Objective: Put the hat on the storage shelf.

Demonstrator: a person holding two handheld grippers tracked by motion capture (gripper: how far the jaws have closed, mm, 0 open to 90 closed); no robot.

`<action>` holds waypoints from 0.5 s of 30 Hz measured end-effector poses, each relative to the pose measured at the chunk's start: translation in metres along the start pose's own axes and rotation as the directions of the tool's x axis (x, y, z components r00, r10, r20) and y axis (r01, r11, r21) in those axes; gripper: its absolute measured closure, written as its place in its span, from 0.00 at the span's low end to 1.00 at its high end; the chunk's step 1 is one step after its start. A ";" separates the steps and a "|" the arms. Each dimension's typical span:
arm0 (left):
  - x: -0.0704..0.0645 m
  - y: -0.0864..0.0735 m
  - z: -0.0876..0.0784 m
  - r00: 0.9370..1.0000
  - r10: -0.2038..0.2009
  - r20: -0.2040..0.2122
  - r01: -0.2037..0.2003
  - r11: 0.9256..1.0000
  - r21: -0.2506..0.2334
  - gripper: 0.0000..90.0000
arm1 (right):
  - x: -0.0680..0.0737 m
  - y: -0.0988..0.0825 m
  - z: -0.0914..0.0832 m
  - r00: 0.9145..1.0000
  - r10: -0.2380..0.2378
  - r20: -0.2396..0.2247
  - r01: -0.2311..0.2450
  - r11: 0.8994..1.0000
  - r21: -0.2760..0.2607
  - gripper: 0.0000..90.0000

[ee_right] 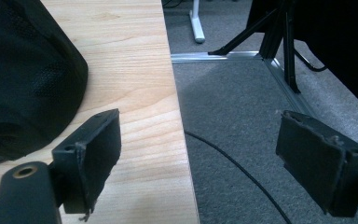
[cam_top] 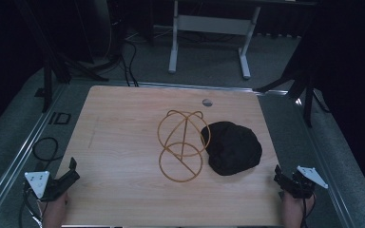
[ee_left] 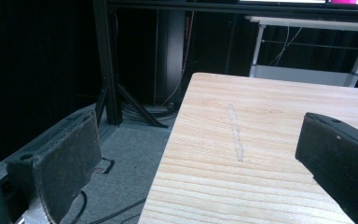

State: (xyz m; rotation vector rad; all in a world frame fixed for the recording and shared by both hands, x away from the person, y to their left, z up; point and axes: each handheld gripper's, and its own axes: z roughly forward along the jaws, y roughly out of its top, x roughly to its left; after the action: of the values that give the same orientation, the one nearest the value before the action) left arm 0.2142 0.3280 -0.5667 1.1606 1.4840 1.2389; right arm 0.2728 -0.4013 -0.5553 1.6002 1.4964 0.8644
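Wire basket | on its side (nothing inside) | black cloth touching

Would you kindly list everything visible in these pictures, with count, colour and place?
wire stand: one, golden yellow, rings and rods, middle of the table.
black cap: one, black, mesh fabric, on the table just right of the wire stand.
table: one, light wood top, centre of the high view.
round mark: one, grey, near the table's far edge.
white frame: one, white legs, on the grey carpet beyond the table.
floor cable: one, black, looped on the floor left of the table.
left gripper: one, black fingers apart, at the table's near left corner.
right gripper: one, black fingers apart, at the near right edge.
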 end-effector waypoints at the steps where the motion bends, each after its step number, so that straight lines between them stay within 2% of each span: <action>1: 0.000 0.000 0.000 1.000 0.000 -0.004 0.000 1.000 -0.002 0.01 | 0.000 0.000 0.000 1.000 -0.004 -0.001 0.004 1.000 0.002 0.15; 6: -0.001 0.000 0.000 1.000 0.012 -0.006 -0.012 1.000 -0.001 0.01 | 0.001 0.000 -0.001 1.000 -0.019 -0.021 0.019 1.000 0.004 0.15; 7: -0.002 0.000 0.000 1.000 0.014 -0.007 -0.014 1.000 0.004 0.01 | 0.000 0.003 -0.002 0.999 -0.005 -0.049 0.006 1.000 0.009 0.15; 10: -0.001 0.000 0.000 1.000 0.009 -0.006 -0.009 1.000 0.005 0.01 | 0.002 0.011 -0.005 0.997 -0.006 -0.073 0.007 1.000 0.010 0.15; 12: 0.000 0.000 0.000 1.000 0.002 0.000 -0.002 1.000 0.004 0.01 | 0.003 0.020 -0.008 0.993 0.017 -0.118 -0.016 1.000 0.007 0.15; 15: 0.000 0.000 0.000 1.000 -0.005 -0.004 0.005 1.000 0.001 0.01 | 0.009 0.035 -0.014 0.985 0.019 -0.171 -0.018 1.000 0.007 0.15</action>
State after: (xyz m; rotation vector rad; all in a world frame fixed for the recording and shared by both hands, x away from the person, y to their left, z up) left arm 0.2141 0.3282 -0.5666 1.1552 1.4892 1.2384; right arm 0.2784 -0.3915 -0.5179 1.5791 1.6053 1.0304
